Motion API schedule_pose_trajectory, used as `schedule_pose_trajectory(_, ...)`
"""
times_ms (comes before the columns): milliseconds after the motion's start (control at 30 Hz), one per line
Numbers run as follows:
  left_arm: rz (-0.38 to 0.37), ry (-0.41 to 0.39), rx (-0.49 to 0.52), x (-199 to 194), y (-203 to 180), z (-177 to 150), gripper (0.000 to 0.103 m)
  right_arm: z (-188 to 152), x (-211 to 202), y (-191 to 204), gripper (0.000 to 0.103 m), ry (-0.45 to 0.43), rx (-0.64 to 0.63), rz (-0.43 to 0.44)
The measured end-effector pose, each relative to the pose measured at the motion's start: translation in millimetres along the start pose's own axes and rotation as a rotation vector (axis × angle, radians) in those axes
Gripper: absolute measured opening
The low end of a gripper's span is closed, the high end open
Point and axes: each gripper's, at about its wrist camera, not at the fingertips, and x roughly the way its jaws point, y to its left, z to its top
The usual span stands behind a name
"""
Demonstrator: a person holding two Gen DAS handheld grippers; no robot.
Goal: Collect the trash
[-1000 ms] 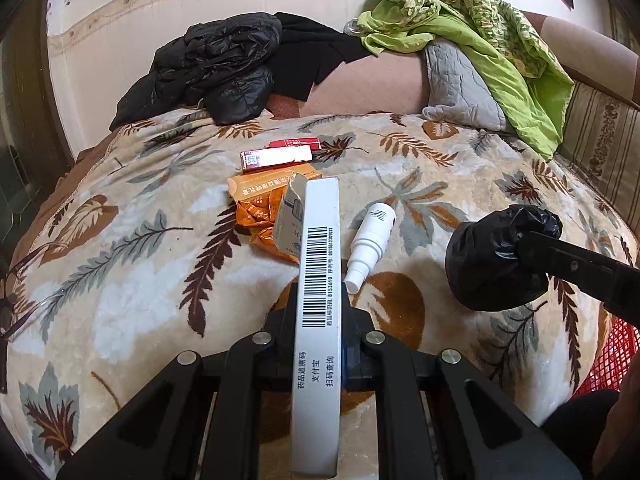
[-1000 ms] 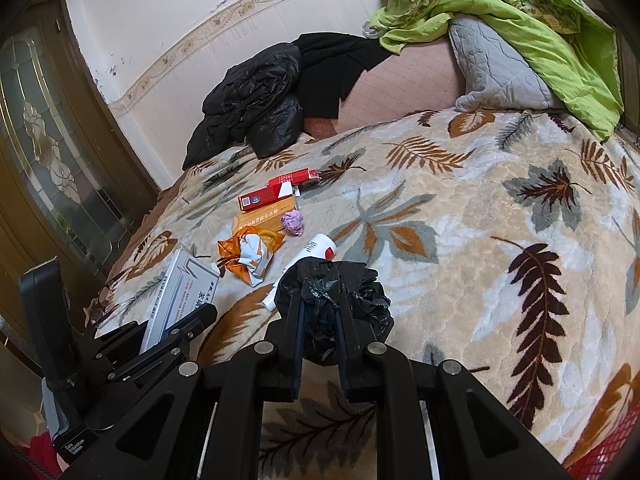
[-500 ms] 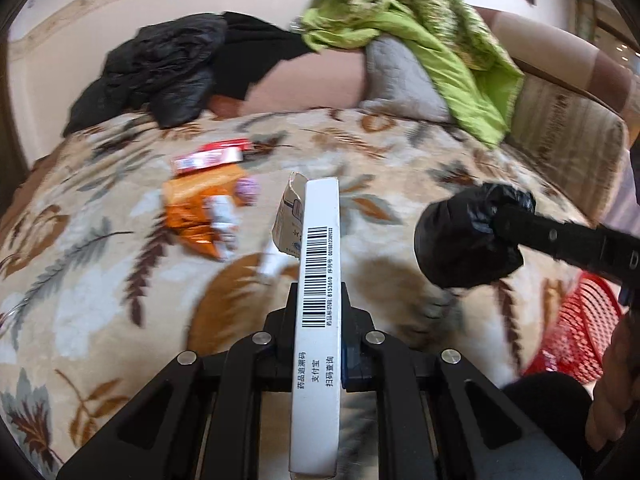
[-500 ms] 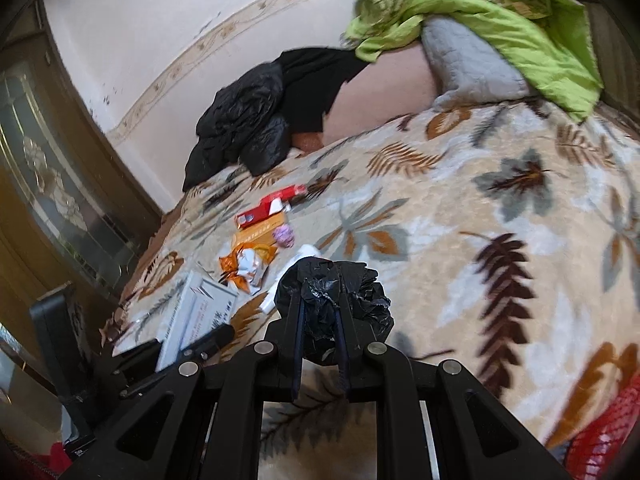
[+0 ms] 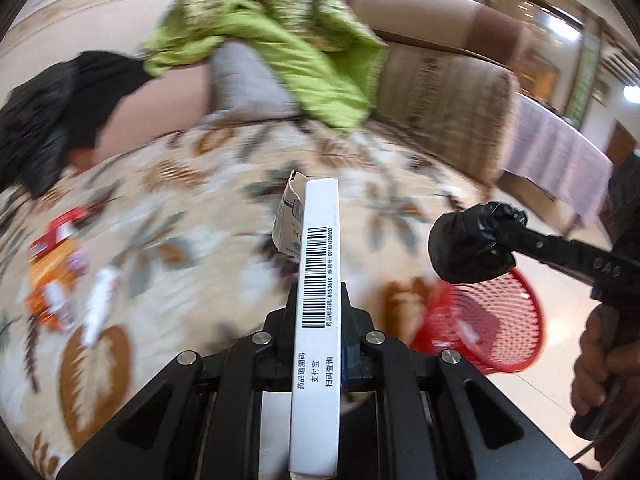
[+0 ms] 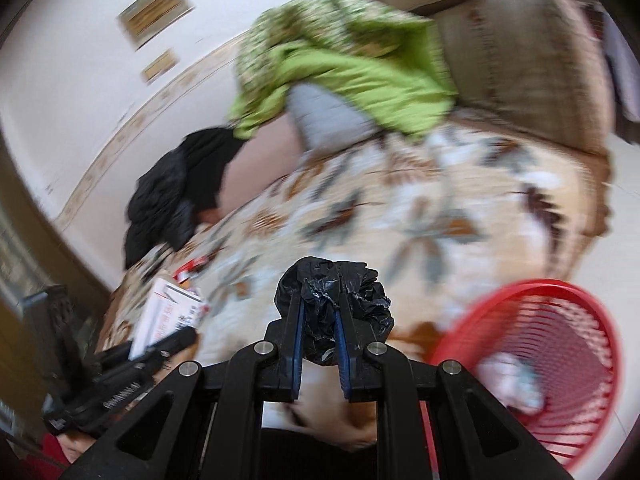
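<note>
My left gripper is shut on a long white medicine box with a barcode, held edge-up over the bed. My right gripper is shut on a crumpled black plastic bag; the bag also shows in the left wrist view, hanging over the near rim of a red mesh basket. The basket stands on the floor at the right of the bed and holds white scraps. My left gripper with the box shows in the right wrist view, low at the left.
A leaf-patterned blanket covers the bed. Orange packets, a red box and a white bottle lie at its left. Black jackets and a green quilt are piled at the back. A sofa arm stands at the right.
Both grippers have swung to the right with their loads. The red basket has come into full view, and the black bag now hangs over its rim. Both views are motion-blurred.
</note>
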Motion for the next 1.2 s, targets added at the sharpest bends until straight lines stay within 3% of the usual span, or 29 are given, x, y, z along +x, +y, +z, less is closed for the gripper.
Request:
schedule_pose_trajectory(200, -0.177, 0.072, 0.091, 32.3, -78.4, 20.8, 0.013, 1.0, -41.9, -64.8, 0.015, -0.045, 0.112, -0.113)
schedule_pose_trajectory(433, -0.290, 0.147, 0.163, 67.8, -145.9, 24.2, 0.013, 3.3, -59.6, -104.1, 0.020, -0.056, 0.172, -0.187)
schedule_pose_trajectory(467, -0.292, 0.158, 0.170, 71.1, -150.6, 22.7, 0.016, 3.8, -60.7, -108.5, 0.029, -0.057, 0.180, -0.210)
schedule_pose_trajectory(500, -0.286, 0.170, 0.174, 75.2, -155.0, 23.3, 0.030, 3.6, -62.6, -112.0, 0.036, -0.062, 0.188, -0.226)
schedule_pose_trajectory(533, -0.285, 0.178, 0.168, 78.4, -157.3, 23.3, 0.040, 3.6, -64.4, -114.5, 0.050, -0.067, 0.194, -0.235)
schedule_pose_trajectory(567, -0.286, 0.174, 0.161, 77.9, -157.0, 22.9, 0.053, 4.2, -65.8, -116.3, 0.053, -0.075, 0.197, -0.241)
schedule_pose_trajectory(833, -0.248, 0.142, 0.086, 63.0, -116.0, 23.0, 0.053, 11.9, -56.1, -100.5, 0.053, -0.077, 0.167, -0.204)
schedule_pose_trajectory(1200, -0.041, 0.104, -0.062, 17.2, 3.8, -8.7, 0.053, -1.7, 22.5, -3.0, 0.053, 0.074, -0.007, 0.003)
